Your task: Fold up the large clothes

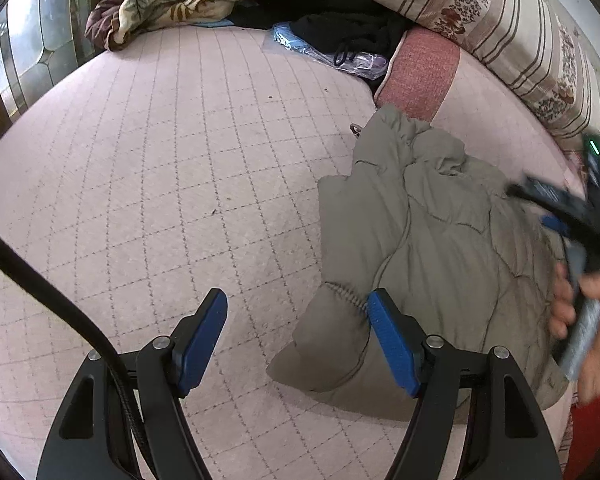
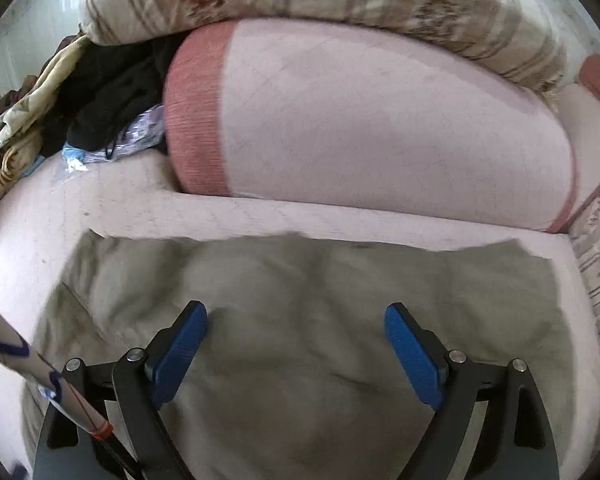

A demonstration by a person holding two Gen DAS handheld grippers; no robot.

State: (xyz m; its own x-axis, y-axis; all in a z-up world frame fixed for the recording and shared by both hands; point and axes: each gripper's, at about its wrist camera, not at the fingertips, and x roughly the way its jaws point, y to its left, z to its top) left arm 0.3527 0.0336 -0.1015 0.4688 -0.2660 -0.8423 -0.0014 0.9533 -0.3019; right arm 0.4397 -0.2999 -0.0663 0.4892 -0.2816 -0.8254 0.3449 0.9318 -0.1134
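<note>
I see a grey-green padded jacket (image 1: 428, 248) lying bunched on a pink quilted bed (image 1: 160, 160), just in front of a pink pillow (image 2: 380, 120). My left gripper (image 1: 298, 340) has its jaws wide apart, holding nothing, beside the jacket's edge. My right gripper (image 2: 296, 354) hovers over the jacket, jaws wide apart and empty.

Left wrist view: looks forward and down from just above the pink quilted bed (image 1: 160, 184), with the grey padded jacket (image 1: 432, 248) close at its right. Right wrist view: looks down from close above the same jacket (image 2: 300, 340), facing the pink pillow (image 2: 380, 128). Both views share the jacket, pillow and the black clothes (image 1: 332, 12) behind.
</note>
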